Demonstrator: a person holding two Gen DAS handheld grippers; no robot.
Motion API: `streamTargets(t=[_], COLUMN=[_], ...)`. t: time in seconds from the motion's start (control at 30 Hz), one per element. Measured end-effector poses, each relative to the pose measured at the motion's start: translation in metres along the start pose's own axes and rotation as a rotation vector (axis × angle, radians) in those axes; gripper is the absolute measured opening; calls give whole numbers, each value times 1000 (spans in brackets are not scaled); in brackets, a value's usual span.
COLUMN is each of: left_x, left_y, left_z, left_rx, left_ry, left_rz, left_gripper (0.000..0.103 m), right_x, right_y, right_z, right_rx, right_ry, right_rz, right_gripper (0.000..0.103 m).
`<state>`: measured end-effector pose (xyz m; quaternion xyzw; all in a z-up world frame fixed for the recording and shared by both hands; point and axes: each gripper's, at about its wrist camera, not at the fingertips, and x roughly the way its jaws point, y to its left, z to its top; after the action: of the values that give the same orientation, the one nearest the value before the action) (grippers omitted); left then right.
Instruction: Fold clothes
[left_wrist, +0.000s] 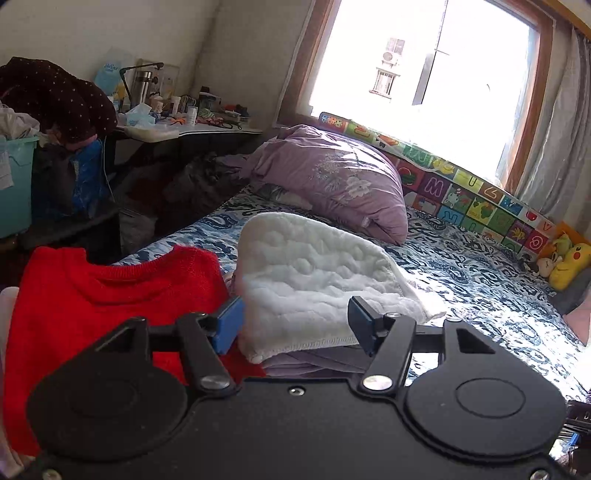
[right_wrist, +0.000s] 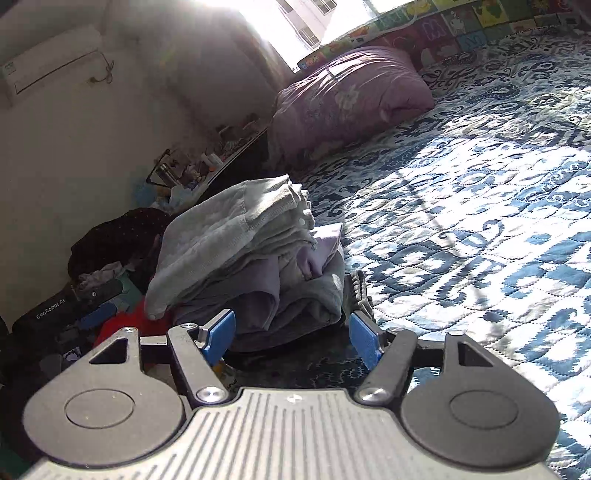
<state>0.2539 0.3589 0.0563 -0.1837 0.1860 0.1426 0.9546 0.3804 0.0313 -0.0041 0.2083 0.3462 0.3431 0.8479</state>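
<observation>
Blue-padded fingers of the left gripper (left_wrist: 295, 325) stand spread apart, nothing between them. Just ahead of them lies a folded white quilted garment (left_wrist: 310, 280), resting on top of a folded lilac piece (left_wrist: 314, 360) whose edge peeks out beneath. To the left of the left finger, touching the white garment's side, a red sweater (left_wrist: 96, 306) is spread with its neckline facing away. All of this sits on the blue-and-white patterned bedspread (left_wrist: 480, 280). Farther ahead, a purple pillow (left_wrist: 332, 181) lies against a colourful alphabet mat (left_wrist: 461, 192) under the window. Far off to the left stands a teal bin (left_wrist: 16, 184) with pale cloth heaped in it — what kind cannot be told.

From the right wrist view, the right gripper (right_wrist: 291, 338) is likewise released, its blue pads wide apart and empty. Directly beyond the gap sits a stack of clothes (right_wrist: 258, 273): a grey-green garment (right_wrist: 229, 236) on top, lilac and grey folds under it. A bit of the red sweater (right_wrist: 136, 321) shows left of the left finger — low, behind the stack. The bedspread (right_wrist: 480, 221) stretches away to the right, and the purple pillow (right_wrist: 351, 99) lies well ahead.
</observation>
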Motion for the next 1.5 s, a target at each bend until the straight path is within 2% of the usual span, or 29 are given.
streamTargets(t=[0.07, 0.1, 0.2, 0.23, 0.3, 0.47, 0.6, 0.87, 1.03, 1.13, 1.33, 1.5], left_x=[-35, -49, -92, -106, -124, -163, -192, -249, -267, -274, -286, -298], left_y=[-1, -2, -10, -15, -21, -51, -78, -133, -164, -177, -198, -209], left_z=[-20, -29, -70, -85, -106, -152, -185, -248, -258, -262, -268, -273], left_rx=[-31, -46, -74, -82, -93, -37, 29, 161, 192, 202, 285, 355], left_ry=[7, 14, 63, 82, 120, 175, 211, 276, 292, 309, 330, 306], left_rz=[-44, -62, -92, -93, -95, -114, -134, -186, -240, -256, -277, -248], left_gripper=[73, 81, 99, 102, 102, 102, 103, 103, 103, 103, 103, 103], right_x=[-33, -53, -95, -110, -142, -202, -246, -302, -326, -342, -361, -370], right_y=[0, -1, -3, -2, 0, 8, 17, 14, 6, 3, 8, 8], right_z=[-28, -46, -84, -96, -121, -157, -182, -218, -234, -242, -254, -259], right_rx=[-22, -17, -3, -6, -15, -18, -90, -146, -117, -99, -99, -89], right_ry=[22, 29, 38, 39, 28, 18, -11, 2, 39, 28, 5, -9], right_rz=[-34, -57, -95, -112, -170, -301, -429, -592, -633, -644, -663, -663], right_gripper=[83, 88, 94, 95, 102, 102, 103, 103, 103, 103, 103, 103])
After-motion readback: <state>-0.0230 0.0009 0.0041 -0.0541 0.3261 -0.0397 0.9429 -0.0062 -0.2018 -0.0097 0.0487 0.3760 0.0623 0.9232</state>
